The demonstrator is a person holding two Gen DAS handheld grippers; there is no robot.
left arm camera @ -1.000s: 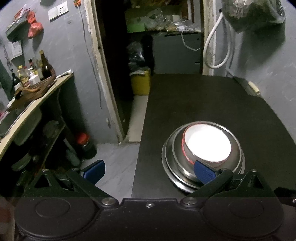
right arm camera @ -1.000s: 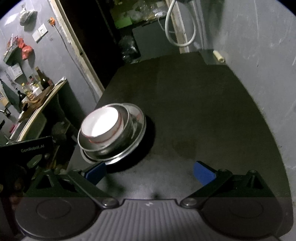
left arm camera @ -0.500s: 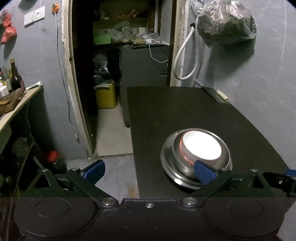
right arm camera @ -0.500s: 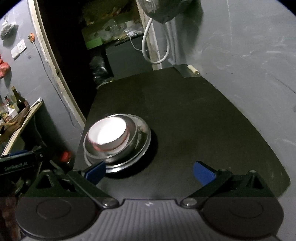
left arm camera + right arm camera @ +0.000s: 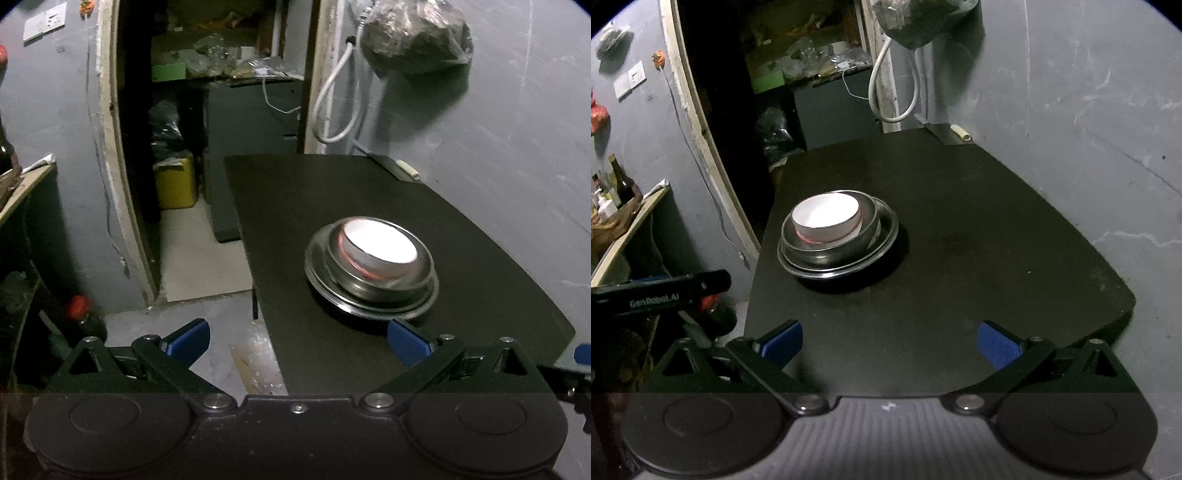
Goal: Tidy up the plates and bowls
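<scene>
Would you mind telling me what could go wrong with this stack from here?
The white bowl sits off-centre in the steel bowl, so a nudge might tip it. The stack stands near the table's left edge, so a knock could push the steel plate off. Both the left gripper and right gripper are open and empty.

Black matte table (image 5: 461,236) (image 5: 979,221) against a grey wall, metal plate (image 5: 424,308) (image 5: 886,240) resting on it toward its left edge, small pale roll (image 5: 405,168) (image 5: 961,131) at the table's far right corner
</scene>
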